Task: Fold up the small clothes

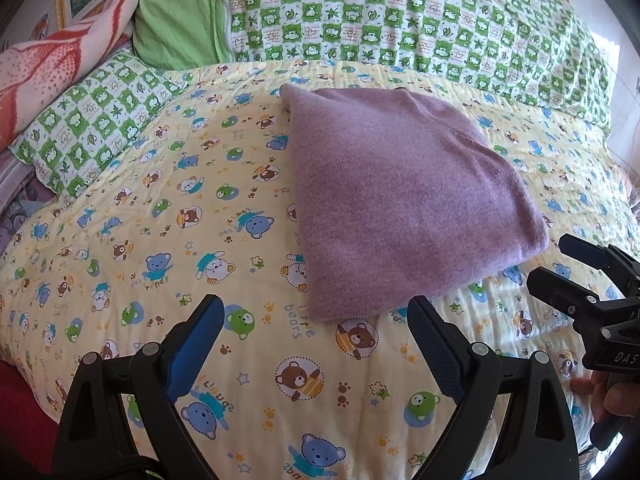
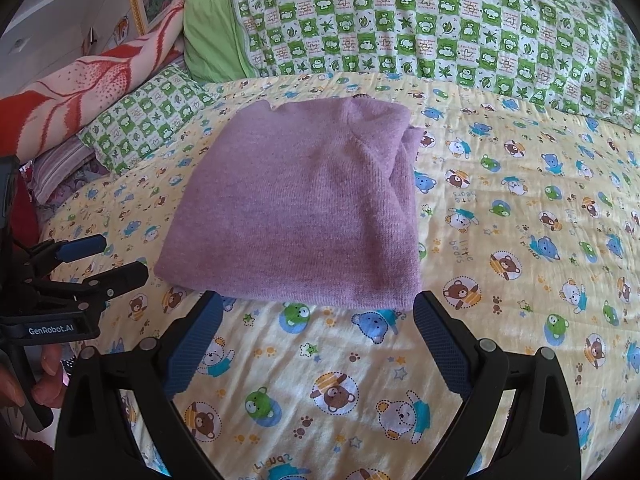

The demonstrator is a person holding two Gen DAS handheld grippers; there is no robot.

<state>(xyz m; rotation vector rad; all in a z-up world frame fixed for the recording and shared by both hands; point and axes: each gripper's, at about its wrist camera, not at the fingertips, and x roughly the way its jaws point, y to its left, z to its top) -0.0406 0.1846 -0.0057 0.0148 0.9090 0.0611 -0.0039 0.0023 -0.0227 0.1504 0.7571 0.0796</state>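
Bright daylight, sharp, fisheye-warped edges

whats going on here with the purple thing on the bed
A person is folding small clothes with a hand-held gripper in each hand. The purple knit garment lies folded into a compact rectangle on the bear-print quilt. The left hand-held gripper and the right hand-held gripper are both open, just short of its near edge, holding nothing. The fold looks about finished.

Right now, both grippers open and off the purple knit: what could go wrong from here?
1. The purple knit has loose layers bunched at its far right edge; a single-layer pinch may undo the fold.
2. The quilt is soft; the left gripper or right gripper may pinch it too.
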